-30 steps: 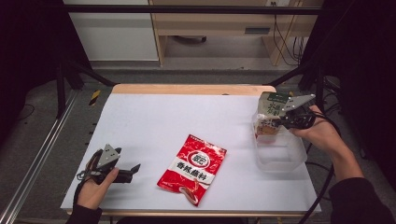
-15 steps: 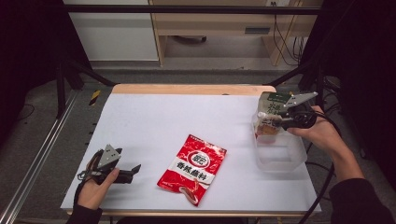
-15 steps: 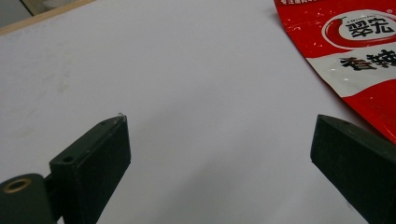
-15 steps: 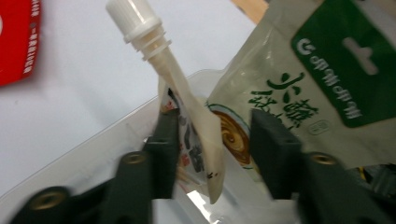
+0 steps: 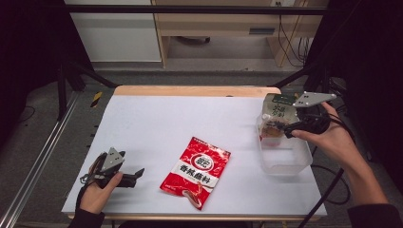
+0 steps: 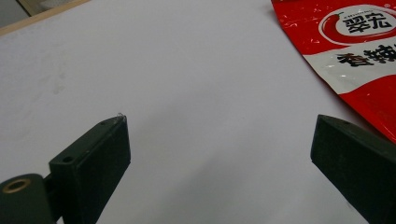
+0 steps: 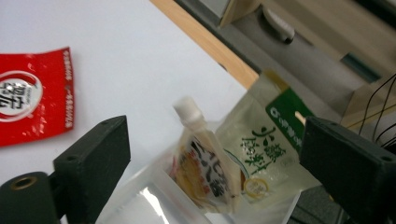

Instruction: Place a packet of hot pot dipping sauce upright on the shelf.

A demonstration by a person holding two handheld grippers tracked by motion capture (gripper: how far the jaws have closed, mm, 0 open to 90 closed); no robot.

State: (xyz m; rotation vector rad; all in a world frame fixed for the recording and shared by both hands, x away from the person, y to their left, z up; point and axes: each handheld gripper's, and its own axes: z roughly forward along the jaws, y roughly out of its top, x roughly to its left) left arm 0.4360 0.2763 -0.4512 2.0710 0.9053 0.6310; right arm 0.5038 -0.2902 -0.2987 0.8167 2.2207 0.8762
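A clear plastic bin stands at the table's right. A green-and-white pouch and a spouted pouch stand upright in its far end. My right gripper hovers just above them. Its jaws have just been opening and stand wide apart in the right gripper view, around the spouted pouch and the green pouch without touching either. A red seasoning pouch lies flat mid-table. My left gripper rests open near the front left, with bare table between its jaws and the red pouch to their right.
The white table top ends at a wooden strip along the far edge. A metal rail runs along the left side. Behind the table are a cabinet and cables on the floor.
The right gripper has risen from the bin and drawn back a little, and its jaws have come apart, leaving the pouches standing there. The left hand and the red pouch have stayed put.
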